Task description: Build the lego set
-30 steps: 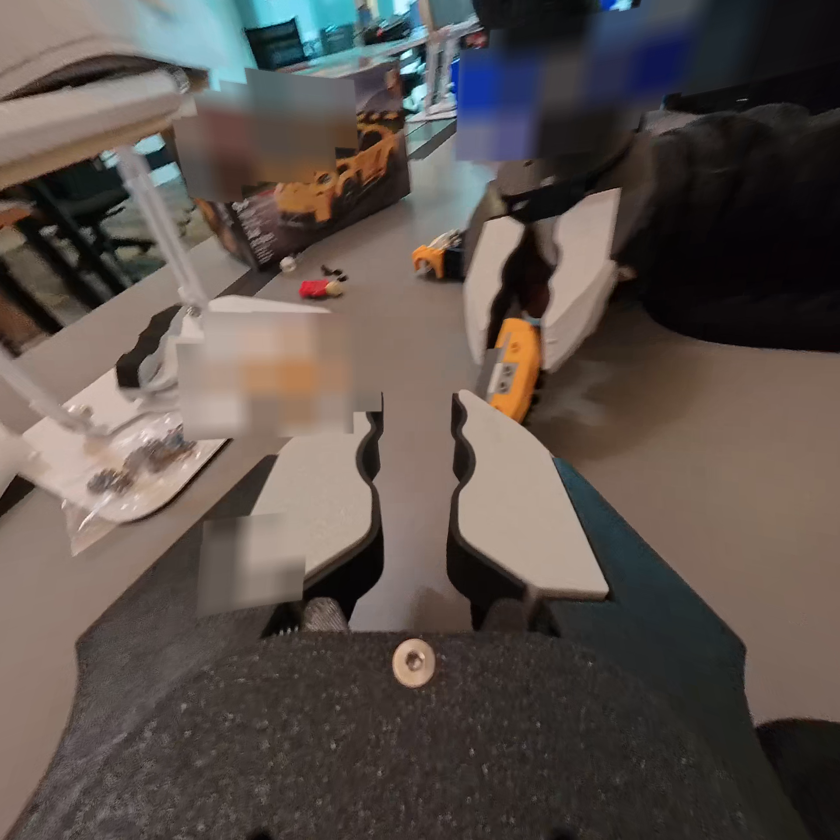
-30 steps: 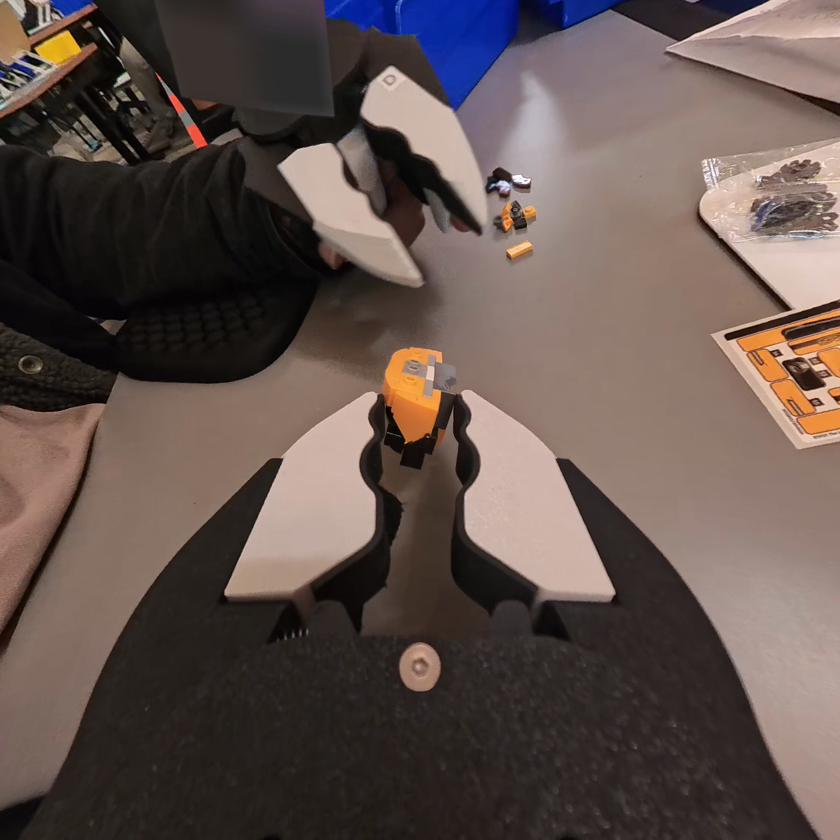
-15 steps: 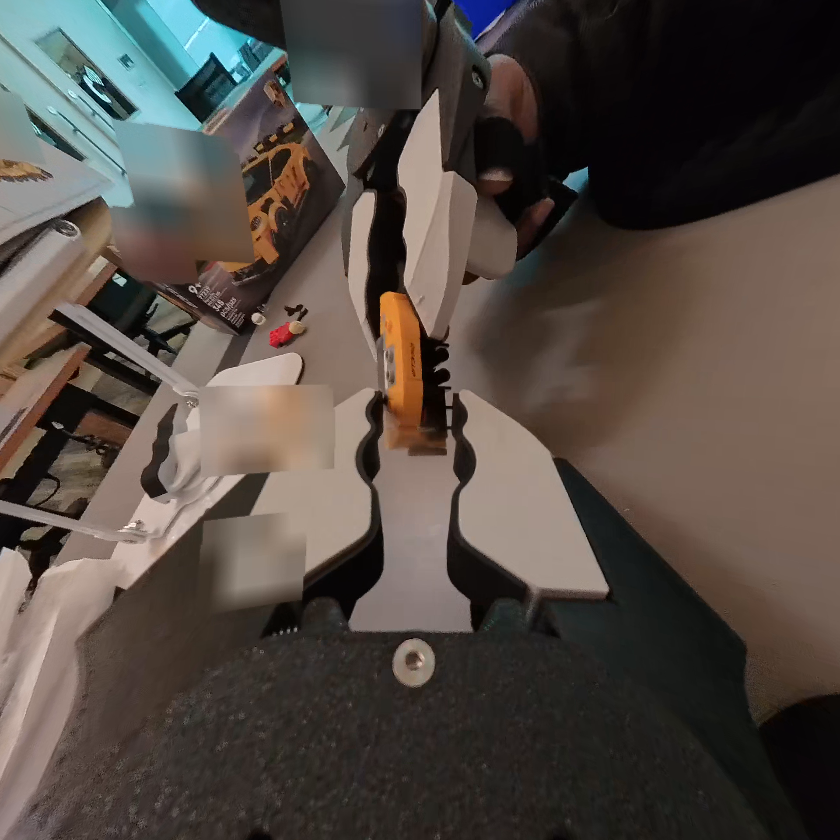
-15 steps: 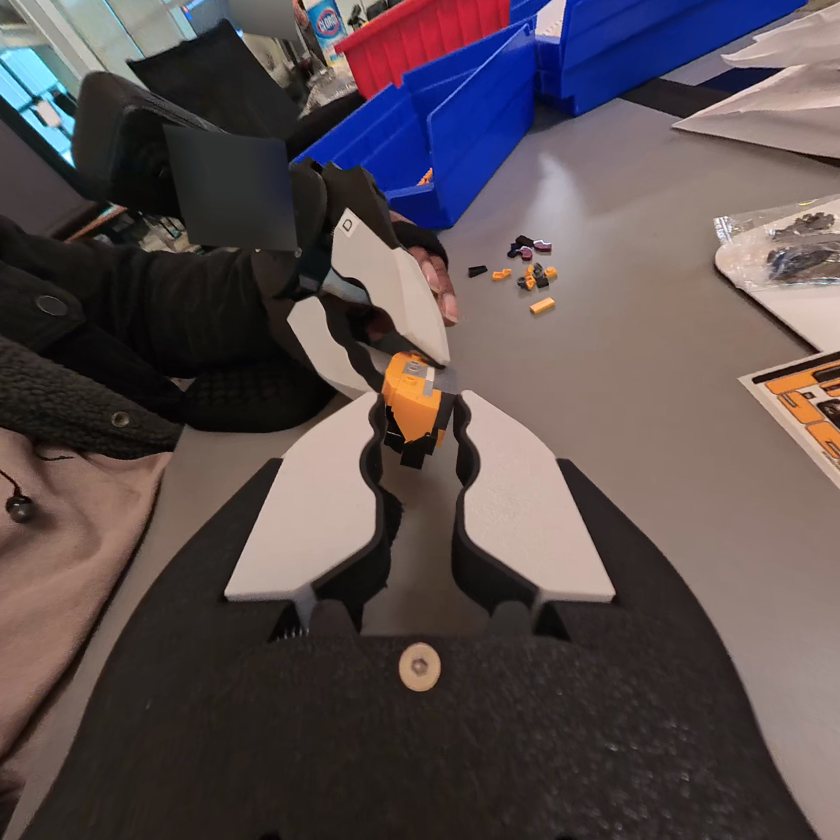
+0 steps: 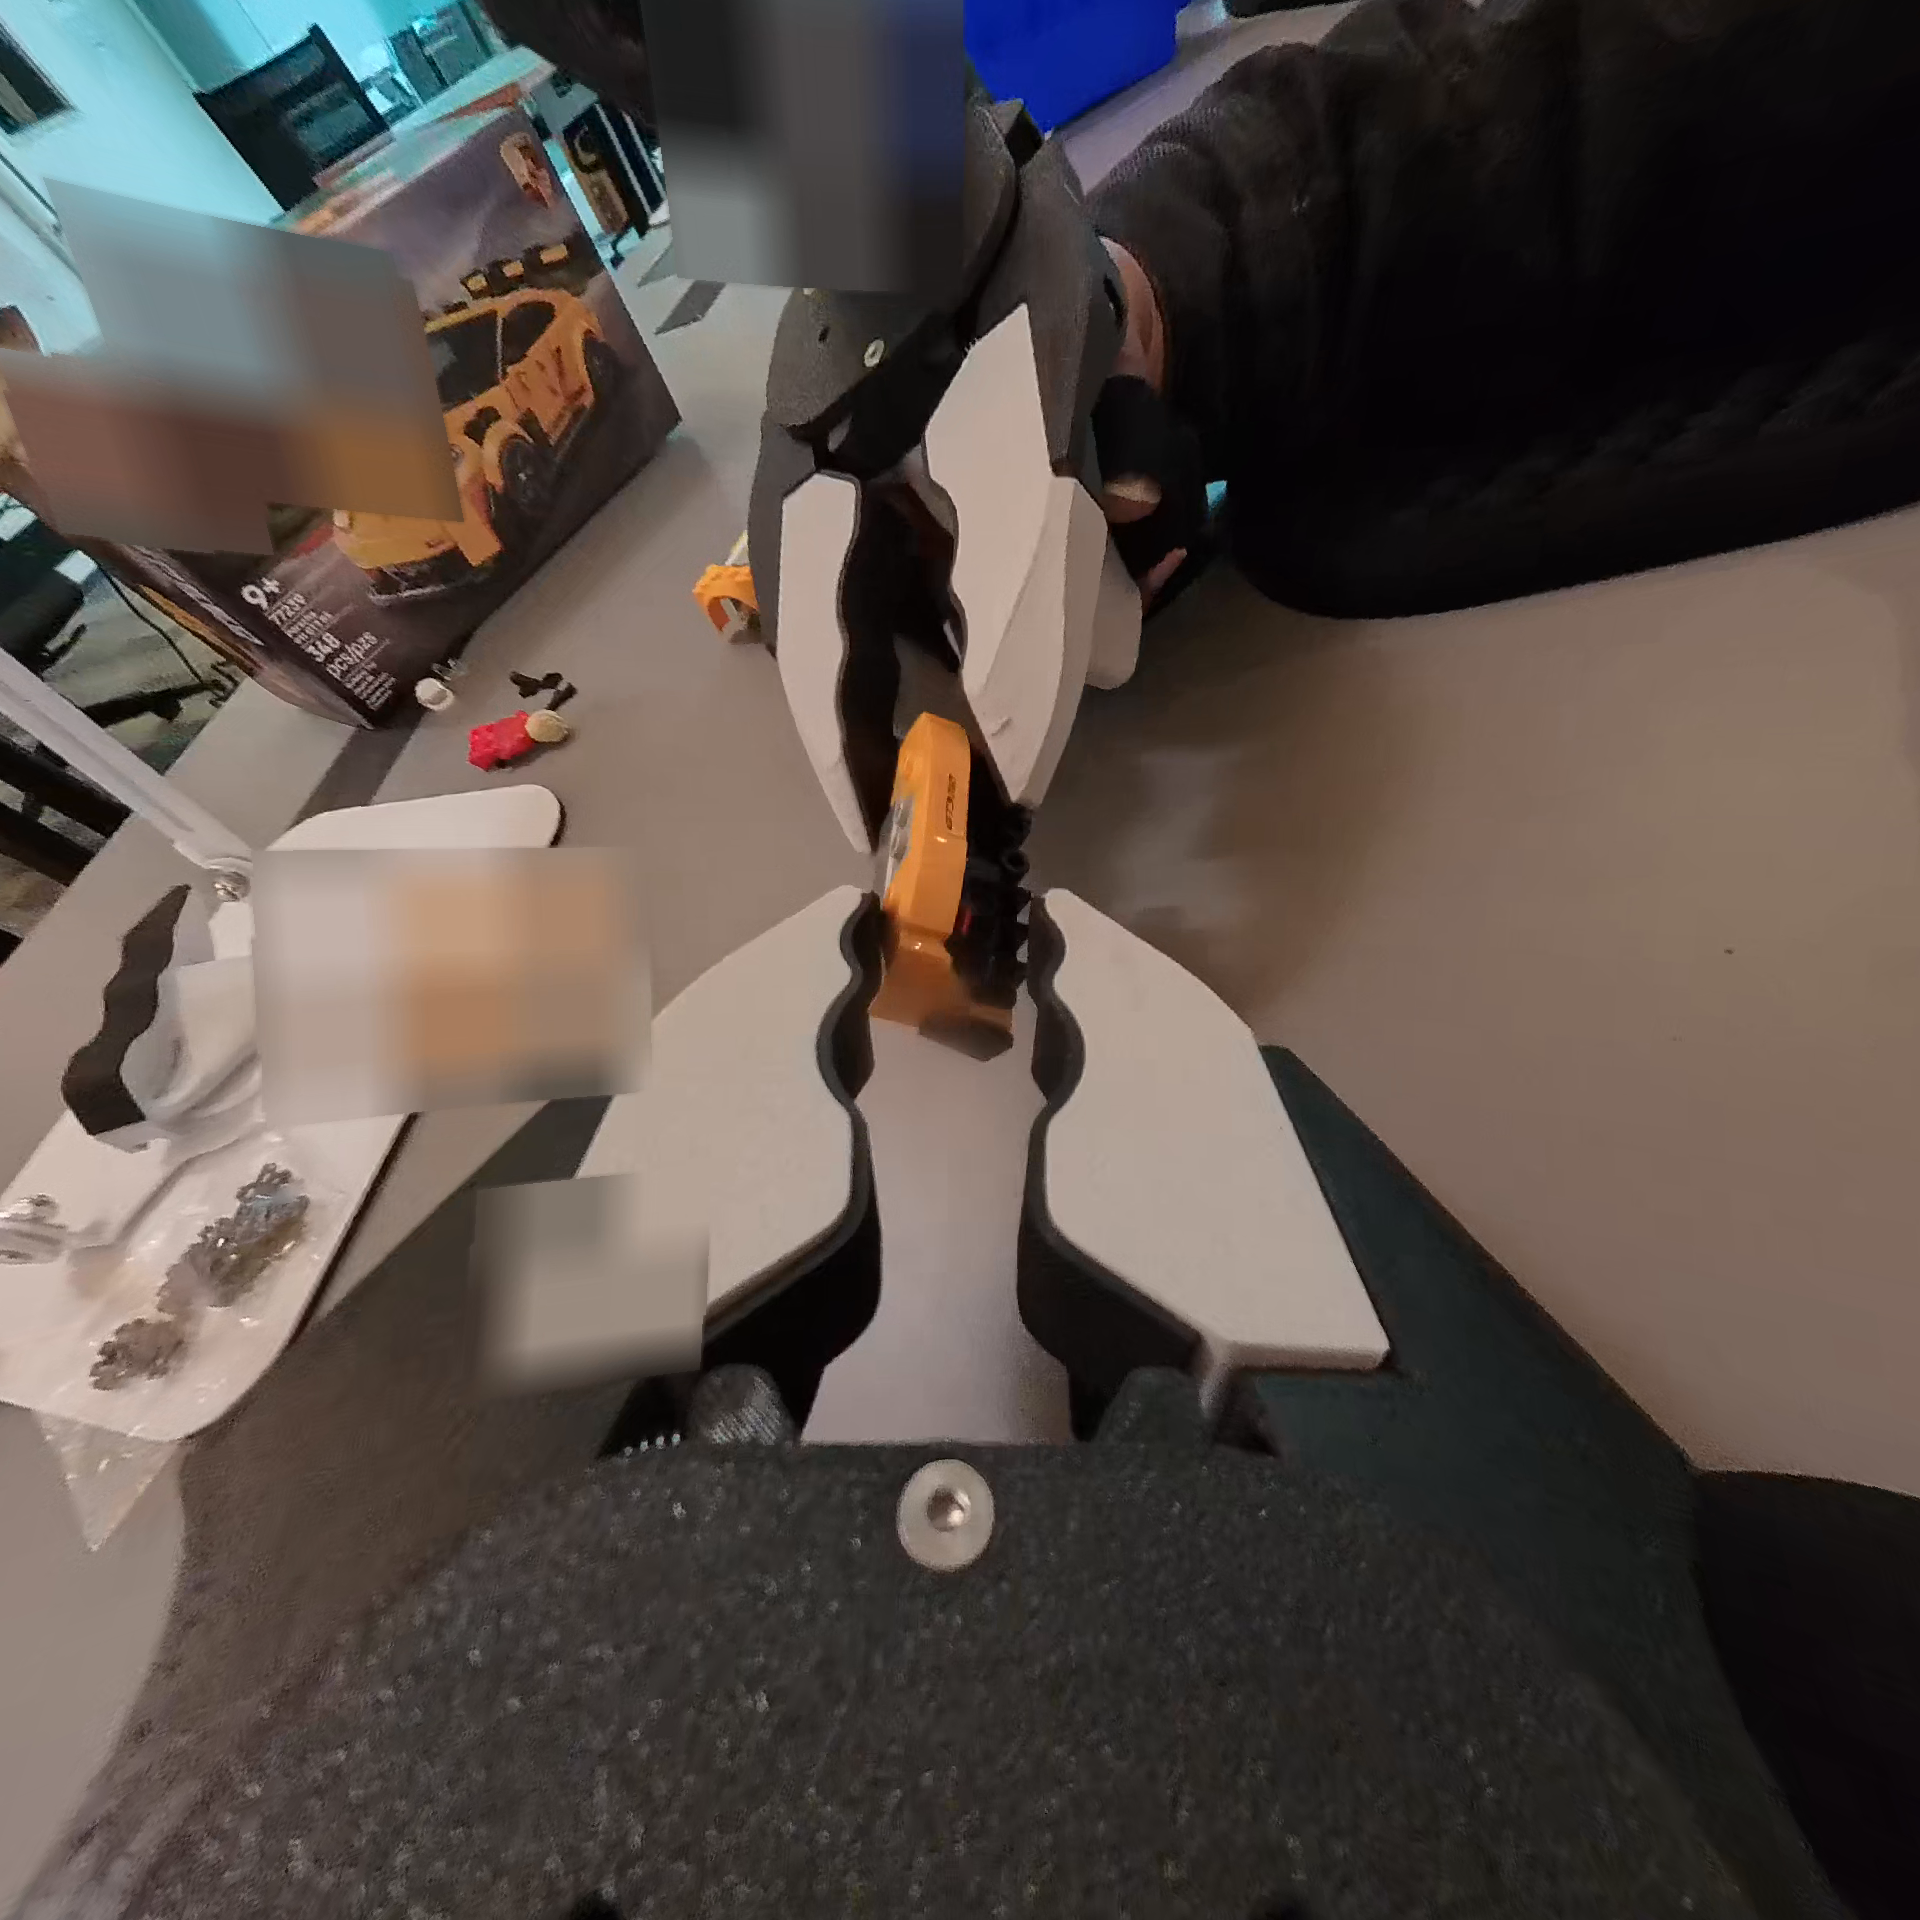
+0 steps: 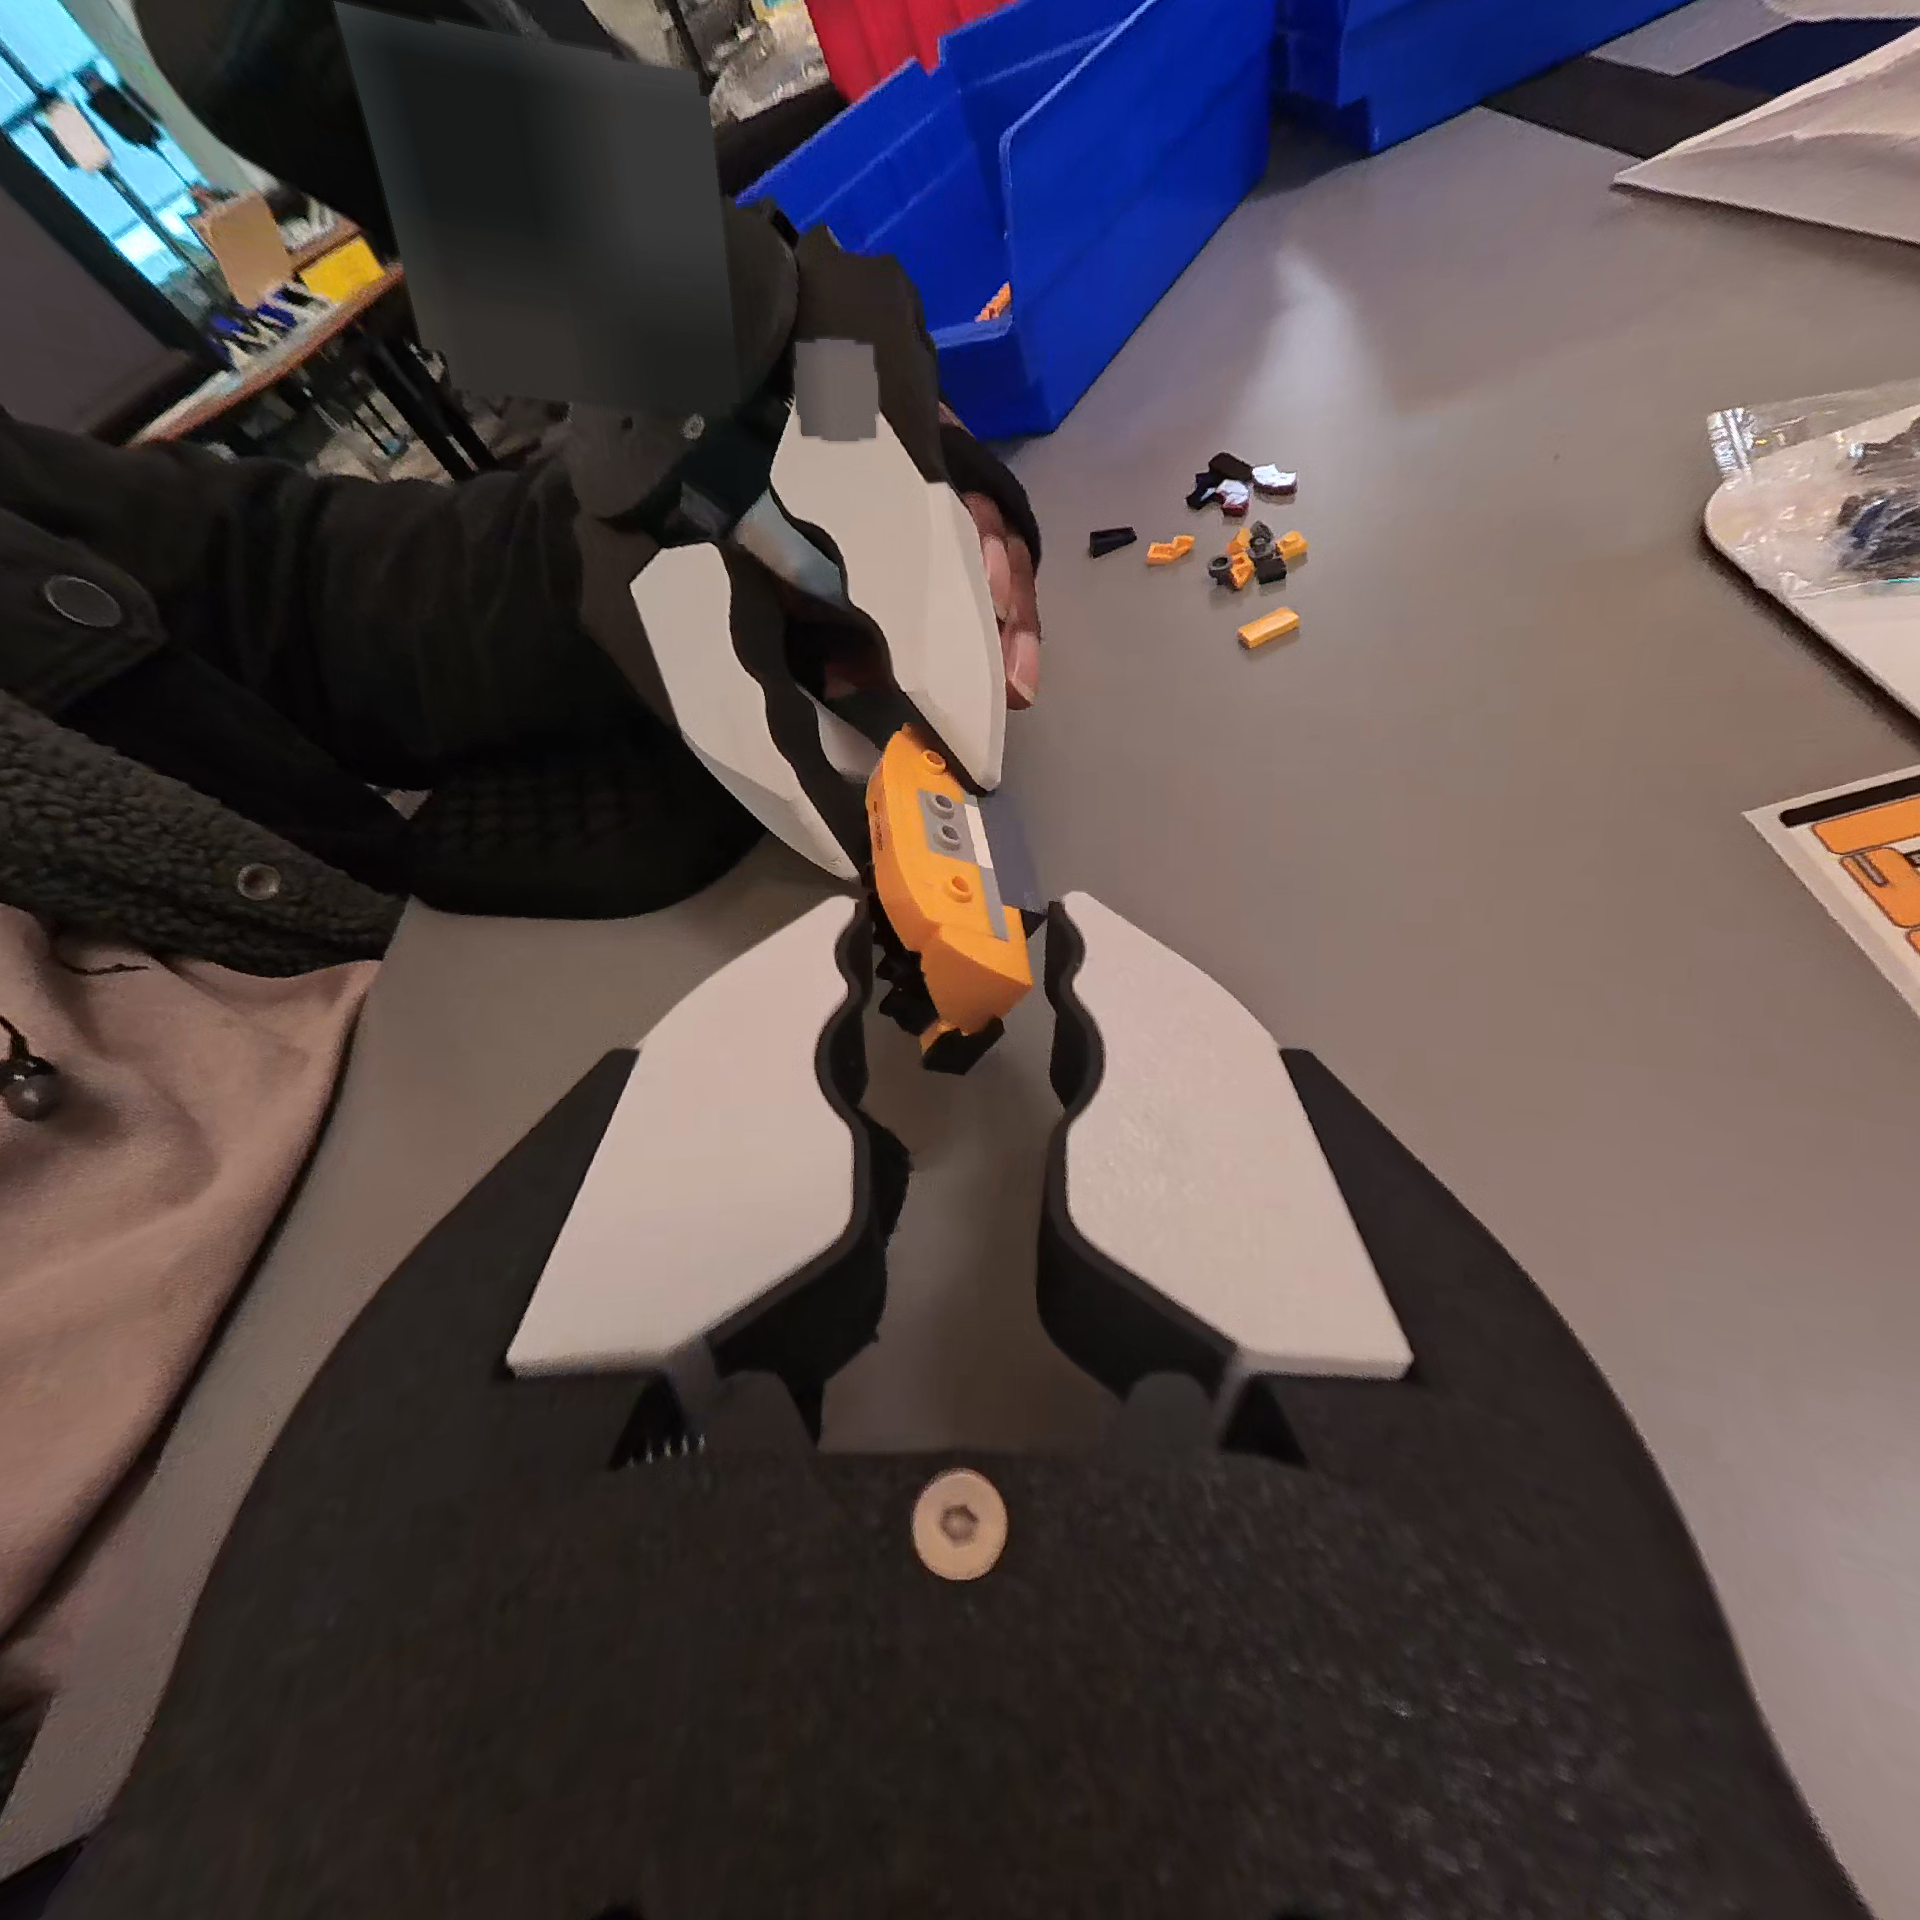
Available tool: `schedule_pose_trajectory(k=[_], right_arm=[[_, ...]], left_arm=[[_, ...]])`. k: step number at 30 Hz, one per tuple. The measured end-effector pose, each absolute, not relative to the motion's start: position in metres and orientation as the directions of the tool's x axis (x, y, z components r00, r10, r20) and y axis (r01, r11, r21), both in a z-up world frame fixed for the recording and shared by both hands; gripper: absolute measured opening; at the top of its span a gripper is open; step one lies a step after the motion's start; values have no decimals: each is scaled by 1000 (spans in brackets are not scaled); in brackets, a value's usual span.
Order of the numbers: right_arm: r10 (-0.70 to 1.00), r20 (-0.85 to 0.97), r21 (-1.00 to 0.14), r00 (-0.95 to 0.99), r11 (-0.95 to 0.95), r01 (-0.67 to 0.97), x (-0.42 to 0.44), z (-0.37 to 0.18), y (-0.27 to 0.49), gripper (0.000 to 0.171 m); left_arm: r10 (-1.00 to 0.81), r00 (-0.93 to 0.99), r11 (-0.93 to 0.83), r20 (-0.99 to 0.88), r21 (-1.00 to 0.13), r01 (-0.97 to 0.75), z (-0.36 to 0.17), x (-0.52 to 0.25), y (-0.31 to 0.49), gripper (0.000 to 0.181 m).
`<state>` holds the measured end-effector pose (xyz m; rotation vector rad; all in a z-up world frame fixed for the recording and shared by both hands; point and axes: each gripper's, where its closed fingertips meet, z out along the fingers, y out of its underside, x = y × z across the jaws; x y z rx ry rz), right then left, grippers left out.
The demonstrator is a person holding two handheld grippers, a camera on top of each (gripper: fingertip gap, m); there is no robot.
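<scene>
A small orange and black lego assembly is held just above the grey table. My right gripper is shut on it, with the assembly pinched between its fingertips. In the left wrist view the right gripper comes in from above. My left gripper faces it tip to tip, jaws parted about the width of the assembly, whose near end lies between them. In the right wrist view the left gripper straddles the assembly's far end.
The lego box, a red piece and an orange part lie behind. A parts bag lies on a white tray at left. Loose small pieces, blue bins, a sticker sheet and a black sleeve surround the grippers. Both grippers' tips are close together, under 4 cm apart. The red piece is about equally far from each gripper, around 25 cm.
The two grippers have come together, tip to tip. The assembly in the right gripper now sits between the left gripper's tips. The left jaws' gap has not narrowed.
</scene>
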<state>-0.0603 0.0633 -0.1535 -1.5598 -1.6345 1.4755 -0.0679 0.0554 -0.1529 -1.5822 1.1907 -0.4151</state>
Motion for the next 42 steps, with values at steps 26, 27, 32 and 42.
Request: schedule_pose_trajectory(k=[26,27,32,42], right_arm=[[922,295,-681,-249,386,622,-63,-209,74,22],[925,288,-684,-247,379,623,-63,-209,74,22],[938,251,-706,-237,345,619,-60,-204,75,31],[931,265,-943,252,196,270,-60,-98,140,39]], left_arm=[[-817,485,-77,-313,-774,-629,-198,-91,73,30],[-816,488,-78,-310,-778,-624,-197,-91,73,31],[-806,506,-68,-307,-801,-594,-190,-93,74,33],[-596,780,39,-189,-978,-207,-105,-133,95,13]])
